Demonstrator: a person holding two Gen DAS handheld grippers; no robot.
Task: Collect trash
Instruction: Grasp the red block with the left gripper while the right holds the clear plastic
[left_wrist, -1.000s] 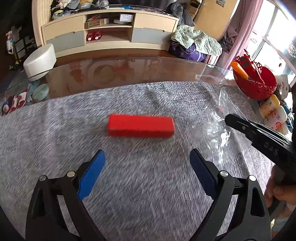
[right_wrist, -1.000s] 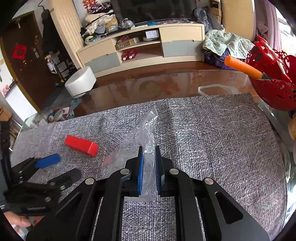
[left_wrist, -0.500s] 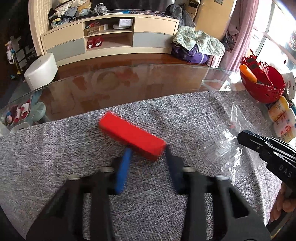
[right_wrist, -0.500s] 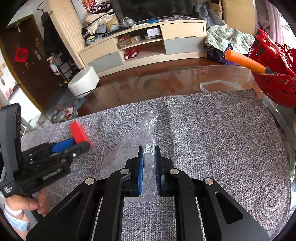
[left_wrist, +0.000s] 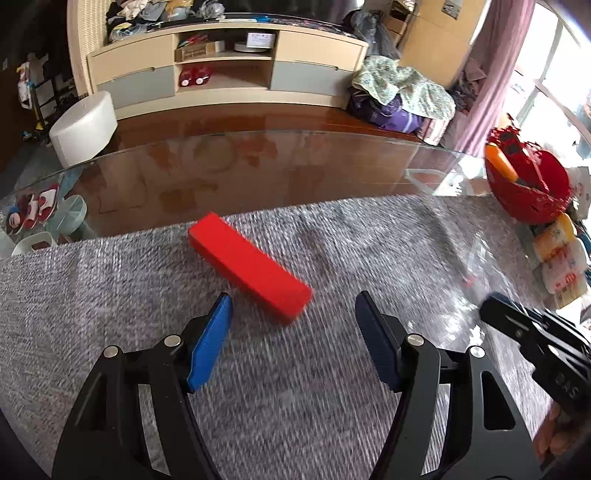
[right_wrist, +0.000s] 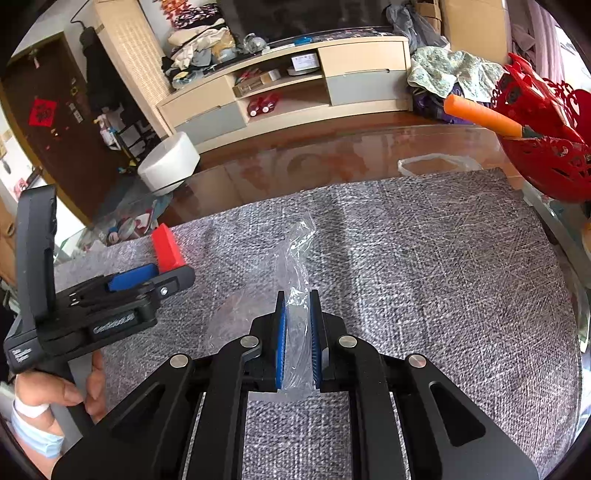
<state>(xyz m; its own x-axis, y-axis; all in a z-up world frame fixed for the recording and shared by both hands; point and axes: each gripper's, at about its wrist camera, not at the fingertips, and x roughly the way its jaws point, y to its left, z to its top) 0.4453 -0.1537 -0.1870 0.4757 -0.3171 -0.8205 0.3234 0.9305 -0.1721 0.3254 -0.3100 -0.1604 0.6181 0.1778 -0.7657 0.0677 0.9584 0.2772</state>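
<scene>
A red box (left_wrist: 251, 269) lies slantwise on the grey cloth (left_wrist: 110, 295). Its near end, slightly blurred, sits between the fingertips of my left gripper (left_wrist: 295, 325). The jaws are opening and the blue pads (left_wrist: 214, 332) stand clear of the box. In the right wrist view the red box (right_wrist: 168, 247) shows just past the left gripper (right_wrist: 147, 277), which a hand holds. My right gripper (right_wrist: 297, 295) is shut on a crumpled clear plastic bag (right_wrist: 295, 251), whose loose end sticks out ahead over the cloth. The right gripper (left_wrist: 524, 332) also shows at the right of the left wrist view.
A red openwork basket (right_wrist: 546, 162) holding an orange-handled tool (right_wrist: 480, 114) stands at the far right, with yellow packs (left_wrist: 561, 258) beside it. Another clear bag (right_wrist: 432, 164) lies at the cloth's far edge. Beyond is the bare glass tabletop (left_wrist: 258, 173).
The left gripper closed on the red box, turned it from crosswise to slanted, then spread its jaws again. The right gripper stays shut on the bag and has not moved.
</scene>
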